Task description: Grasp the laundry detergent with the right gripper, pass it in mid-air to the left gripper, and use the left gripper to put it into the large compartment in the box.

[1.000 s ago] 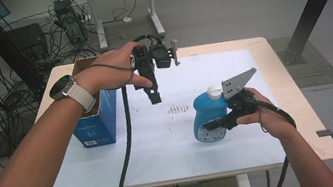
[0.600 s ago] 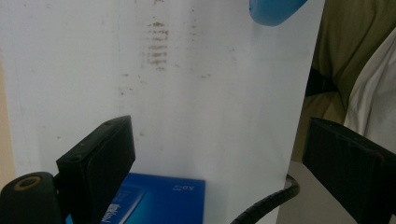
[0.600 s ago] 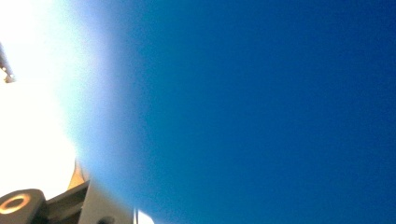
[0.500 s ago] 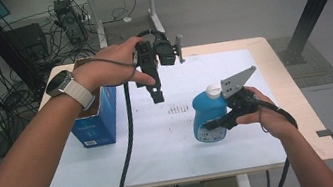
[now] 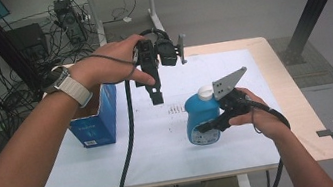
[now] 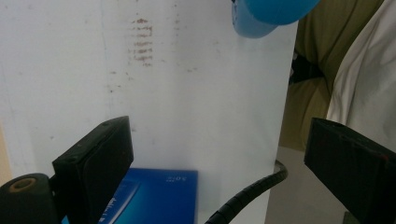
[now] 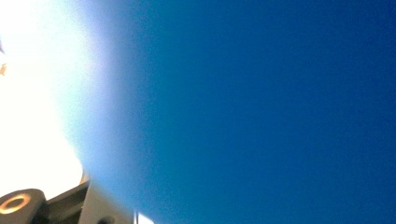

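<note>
A blue bottle (image 5: 196, 114) with a white cap (image 5: 205, 92) stands upright on the white-covered table (image 5: 244, 147), right of centre. My right gripper (image 5: 206, 126) is shut on the bottle's lower body, gripping it from the right side. In the right gripper view the bottle (image 7: 261, 112) sits blurred right against the lens. My left gripper (image 5: 156, 93) hangs in the air above the table's middle, jaws pointing down. In the left gripper view my left gripper (image 6: 217, 158) stands open with nothing between the jaws, and the bottle (image 6: 273, 9) is at the top edge.
A blue carton (image 5: 95, 122) stands on the table's left side and is also below the left gripper's jaws as the carton (image 6: 161, 193). The left gripper's black cable (image 5: 127, 130) droops over the front edge. Faint smudges (image 5: 174, 108) mark the sheet between carton and bottle.
</note>
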`<state>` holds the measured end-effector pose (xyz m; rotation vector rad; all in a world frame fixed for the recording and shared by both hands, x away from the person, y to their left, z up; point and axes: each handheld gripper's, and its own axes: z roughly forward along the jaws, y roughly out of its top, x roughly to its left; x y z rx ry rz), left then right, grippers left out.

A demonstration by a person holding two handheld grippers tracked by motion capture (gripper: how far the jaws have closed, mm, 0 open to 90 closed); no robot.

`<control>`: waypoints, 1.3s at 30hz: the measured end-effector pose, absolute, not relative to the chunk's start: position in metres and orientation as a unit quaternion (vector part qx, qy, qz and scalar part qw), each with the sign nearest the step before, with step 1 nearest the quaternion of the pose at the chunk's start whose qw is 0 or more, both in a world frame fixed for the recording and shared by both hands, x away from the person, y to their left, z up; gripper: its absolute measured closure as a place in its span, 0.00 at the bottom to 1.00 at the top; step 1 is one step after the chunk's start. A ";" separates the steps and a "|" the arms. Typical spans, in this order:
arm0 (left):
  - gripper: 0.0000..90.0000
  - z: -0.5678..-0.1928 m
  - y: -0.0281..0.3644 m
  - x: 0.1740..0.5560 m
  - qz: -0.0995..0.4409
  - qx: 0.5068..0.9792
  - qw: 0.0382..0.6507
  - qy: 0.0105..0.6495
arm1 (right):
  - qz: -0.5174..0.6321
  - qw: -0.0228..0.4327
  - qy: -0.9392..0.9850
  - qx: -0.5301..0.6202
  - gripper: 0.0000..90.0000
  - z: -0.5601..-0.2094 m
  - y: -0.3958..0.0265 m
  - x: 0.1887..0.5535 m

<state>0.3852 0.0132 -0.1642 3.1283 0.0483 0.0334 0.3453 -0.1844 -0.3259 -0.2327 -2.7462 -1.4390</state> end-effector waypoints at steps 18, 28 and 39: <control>0.08 -0.155 0.003 0.371 0.013 1.000 0.015 -0.009 | -0.461 -0.001 -0.886 -0.042 0.49 -0.317 -0.161 0.348; 0.08 -0.152 0.000 0.368 0.015 1.000 0.010 -0.014 | -0.456 -0.018 -0.889 -0.034 0.49 -0.313 -0.153 0.352; 0.07 -0.147 0.000 0.364 0.015 1.000 0.019 -0.012 | -0.448 -0.025 -0.893 -0.037 0.49 -0.313 -0.145 0.357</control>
